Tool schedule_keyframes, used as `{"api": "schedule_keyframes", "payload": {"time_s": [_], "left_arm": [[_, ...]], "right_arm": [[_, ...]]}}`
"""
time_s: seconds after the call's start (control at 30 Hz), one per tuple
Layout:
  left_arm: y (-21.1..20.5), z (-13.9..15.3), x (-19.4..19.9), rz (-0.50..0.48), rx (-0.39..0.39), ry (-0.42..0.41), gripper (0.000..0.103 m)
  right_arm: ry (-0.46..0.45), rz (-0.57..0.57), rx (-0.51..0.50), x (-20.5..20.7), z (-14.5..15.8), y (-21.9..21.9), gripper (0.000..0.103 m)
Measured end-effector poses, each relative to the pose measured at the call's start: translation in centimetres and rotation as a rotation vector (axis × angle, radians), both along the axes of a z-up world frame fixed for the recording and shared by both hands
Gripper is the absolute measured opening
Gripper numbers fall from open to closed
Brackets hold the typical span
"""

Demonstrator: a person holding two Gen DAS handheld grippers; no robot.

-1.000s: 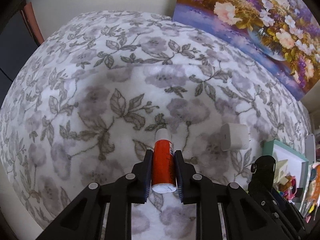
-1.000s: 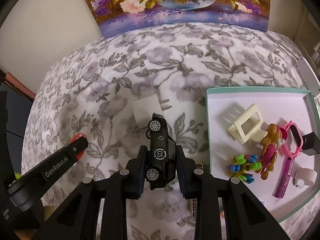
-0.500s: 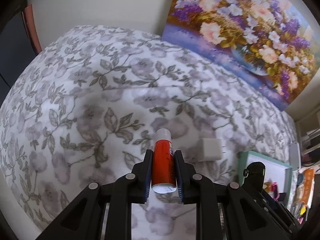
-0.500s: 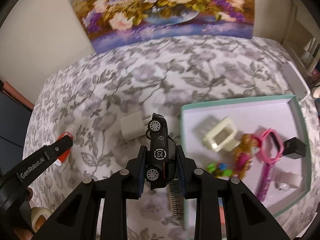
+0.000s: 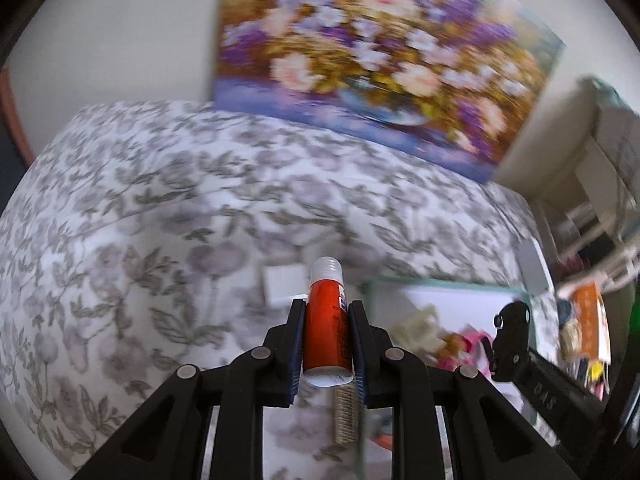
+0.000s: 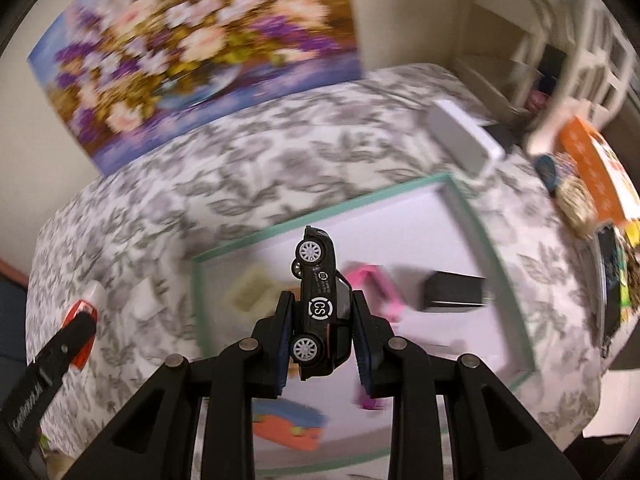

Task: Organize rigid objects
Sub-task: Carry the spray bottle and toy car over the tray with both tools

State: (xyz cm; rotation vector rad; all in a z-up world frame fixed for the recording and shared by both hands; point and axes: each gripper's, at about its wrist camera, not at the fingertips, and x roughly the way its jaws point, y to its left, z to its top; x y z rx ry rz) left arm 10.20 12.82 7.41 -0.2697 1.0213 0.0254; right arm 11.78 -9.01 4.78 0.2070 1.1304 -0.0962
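**Both grippers swing toward the tray, loads in hand**

Since a second ago, both grippers have travelled right: the right gripper (image 6: 320, 330), which hung over the floral cloth beside the white charger, now hangs over the teal-rimmed tray (image 6: 476, 220), and the left gripper (image 5: 327, 340) has the tray's near-left corner just ahead of it. Motion blur smears both views.

The right jaws are clamped on a black toy car (image 6: 320, 304), glossy die-cast with silver wheels, held on its side, nose pointing away. The left jaws pinch a red glue stick (image 5: 326, 332), a smooth cylinder with a white ribbed cap (image 5: 327, 270).

Progress looks well advanced: the tray already holds a cream plastic frame (image 6: 250, 294), a pink watch-like strap (image 6: 378, 286) and a matte black block (image 6: 454, 292). Still outside it are the two carried items, not yet released, and the white charger (image 5: 284, 282) lying on the soft, leaf-printed tablecloth (image 5: 140, 240).
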Motion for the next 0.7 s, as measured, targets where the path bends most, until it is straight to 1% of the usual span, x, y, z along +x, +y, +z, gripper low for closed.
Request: {"api": "schedule_keyframes", "payload": {"time_s": [0.13,0.3,0.5,0.7], "left_arm": [[-4.0,-0.2,-0.5,-0.084,0.026,0.007,0.023],[-8.1,-1.4,-1.1,-0.171,0.053,0.043,0.023],[-11.4,-3.4,-1.5,-0.242,0.073,0.103,0.023],[-13.1,-5.4,-1.5,-0.274,0.096,0.159,0.023]], "right_arm": [[0.011,-0.068,-0.01,-0.8,-0.2,-3.6,0.029],[0.05,-0.093,-0.022,-1.7,-1.5,-6.0,0.029],[0.088,-0.08,-0.022,-2.0,-2.9,-6.7,0.029],[0.13,-0.07,-0.026,-1.7,-4.5,-6.6,0.029]]}}
